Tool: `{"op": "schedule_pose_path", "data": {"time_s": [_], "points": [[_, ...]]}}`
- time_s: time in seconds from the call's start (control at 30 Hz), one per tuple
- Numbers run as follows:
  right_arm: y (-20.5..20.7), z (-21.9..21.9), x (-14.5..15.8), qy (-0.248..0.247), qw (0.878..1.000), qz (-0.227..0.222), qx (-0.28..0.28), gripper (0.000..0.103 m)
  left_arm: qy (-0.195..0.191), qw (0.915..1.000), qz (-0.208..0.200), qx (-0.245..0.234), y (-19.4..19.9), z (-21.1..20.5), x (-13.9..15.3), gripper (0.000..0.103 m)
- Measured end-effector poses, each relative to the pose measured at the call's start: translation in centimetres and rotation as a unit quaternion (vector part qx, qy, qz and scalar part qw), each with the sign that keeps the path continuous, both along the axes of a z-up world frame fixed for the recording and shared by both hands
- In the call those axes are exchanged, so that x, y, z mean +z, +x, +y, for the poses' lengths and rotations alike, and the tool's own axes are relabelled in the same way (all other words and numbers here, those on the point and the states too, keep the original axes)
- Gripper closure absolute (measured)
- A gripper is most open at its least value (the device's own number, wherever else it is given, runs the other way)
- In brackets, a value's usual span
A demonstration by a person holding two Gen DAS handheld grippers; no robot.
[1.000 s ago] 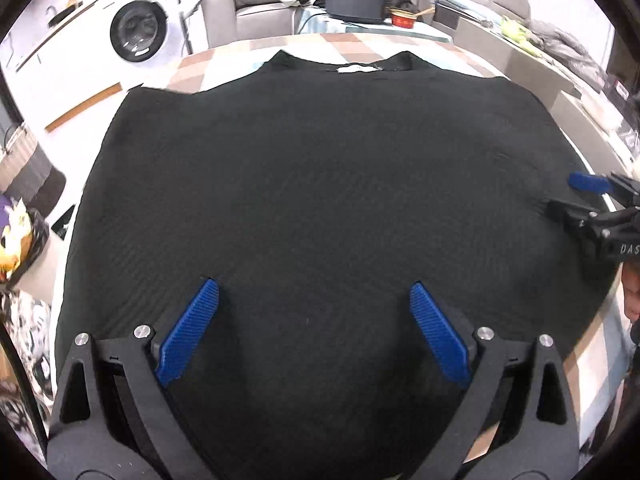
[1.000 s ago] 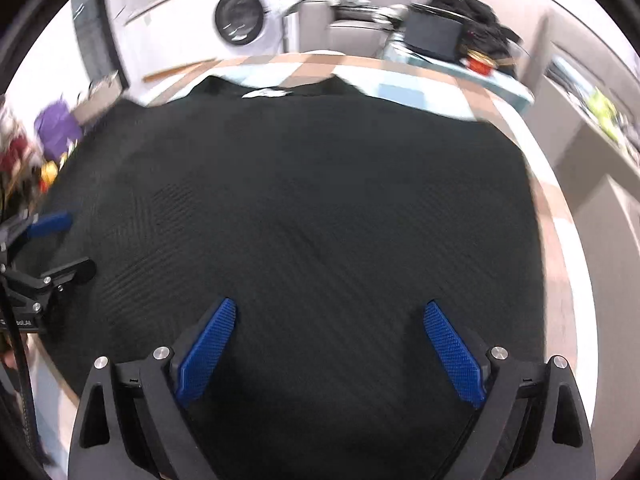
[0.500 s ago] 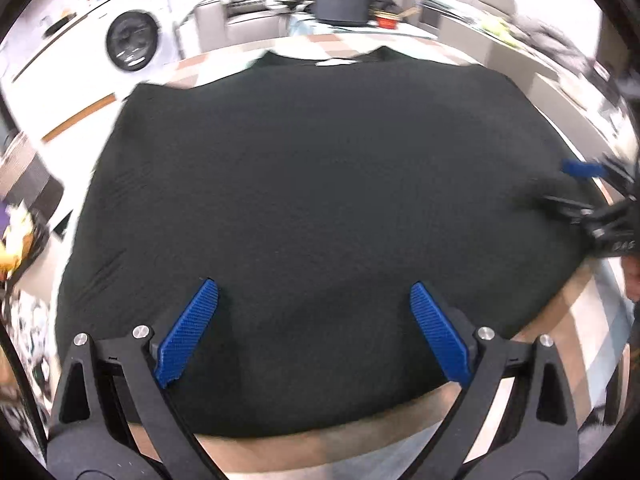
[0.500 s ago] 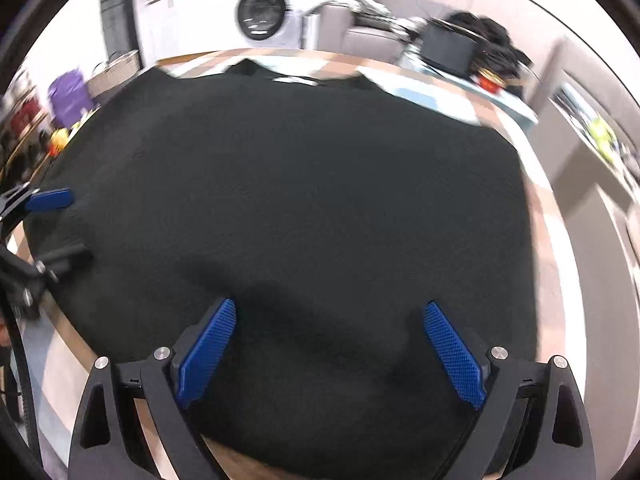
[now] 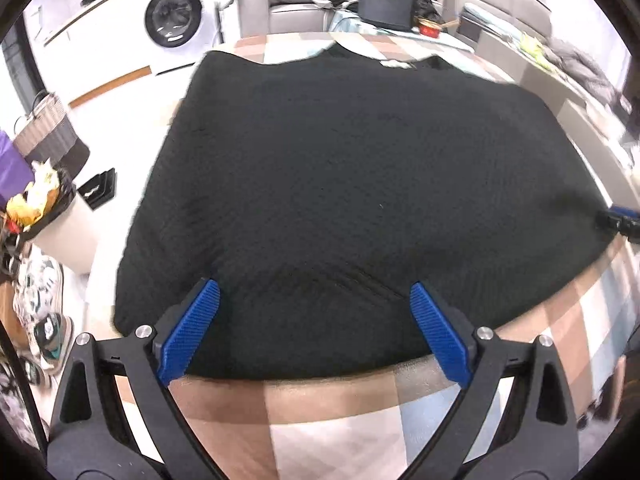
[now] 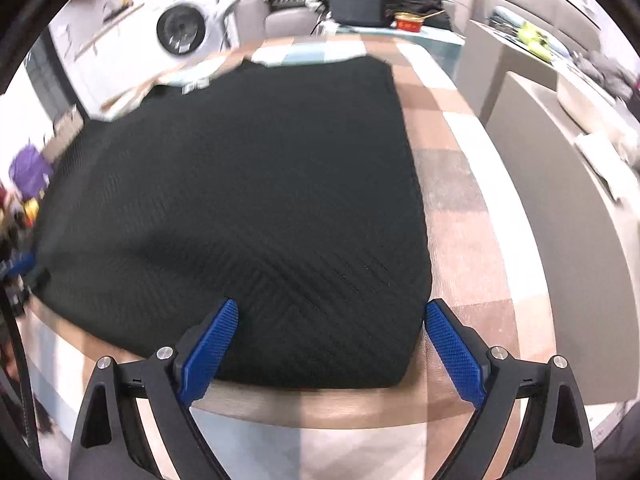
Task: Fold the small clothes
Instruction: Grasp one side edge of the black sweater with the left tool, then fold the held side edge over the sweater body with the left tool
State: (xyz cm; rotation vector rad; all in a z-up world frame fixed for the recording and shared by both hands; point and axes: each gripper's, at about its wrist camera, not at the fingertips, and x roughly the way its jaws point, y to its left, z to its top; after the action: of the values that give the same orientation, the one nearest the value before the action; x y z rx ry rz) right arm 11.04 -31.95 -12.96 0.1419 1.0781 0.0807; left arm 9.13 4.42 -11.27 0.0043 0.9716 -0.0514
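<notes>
A black knit top [image 5: 360,184] lies spread flat on a checked table, collar with a white label [image 5: 394,64] at the far side. It also fills the right wrist view [image 6: 248,200]. My left gripper [image 5: 314,328] is open and empty, its blue pads over the near hem at the left part. My right gripper [image 6: 332,344] is open and empty over the near right corner of the hem. The right gripper's tip shows at the right edge of the left wrist view [image 5: 618,220]; the left gripper shows blurred at the left edge of the right wrist view [image 6: 20,268].
The checked tabletop [image 5: 340,420] shows bare in front of the hem and along the right side [image 6: 452,184]. A washing machine [image 5: 176,20], a sofa with clothes [image 5: 304,0] and a dark screen [image 5: 386,6] stand behind. Baskets and clutter [image 5: 44,184] sit on the floor at left.
Both grippers have drawn back toward the near table edge, so the hem and bare tabletop now show between the fingers. Both stay open. The top has not moved.
</notes>
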Motion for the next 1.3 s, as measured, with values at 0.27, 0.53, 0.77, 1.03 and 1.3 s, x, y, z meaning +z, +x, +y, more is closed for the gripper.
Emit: {"op": "schedule_pose_path", "data": {"time_s": [0.27, 0.53, 0.77, 1.03, 1.3], "points": [[0.5, 1.1, 2.1, 0.018, 0.999, -0.042, -0.003, 0.007, -0.009, 0.9942, -0.018, 0.105, 0.2, 6.2, 1.7, 0.007], [1.1, 1.4, 2.3, 0.033, 0.998, -0.045, -0.010, 0.007, -0.036, 0.9893, 0.018, 0.140, 3.3, 9.3, -0.6, 0.020], [2.4, 1.8, 1.8, 0.039, 0.998, -0.042, -0.017, 0.007, -0.087, 0.9910, 0.004, 0.101, 5.5, 7.6, -0.1, 0.090], [2.9, 2.0, 1.4, 0.042, 0.998, -0.040, -0.012, 0.007, -0.143, 0.9850, -0.032, 0.092, 4.3, 7.4, 3.3, 0.090], [2.8, 1.9, 1.7, 0.048, 0.998, -0.047, -0.011, 0.007, -0.129, 0.9862, -0.088, -0.055, 6.8, -2.8, 9.5, 0.091]]}}
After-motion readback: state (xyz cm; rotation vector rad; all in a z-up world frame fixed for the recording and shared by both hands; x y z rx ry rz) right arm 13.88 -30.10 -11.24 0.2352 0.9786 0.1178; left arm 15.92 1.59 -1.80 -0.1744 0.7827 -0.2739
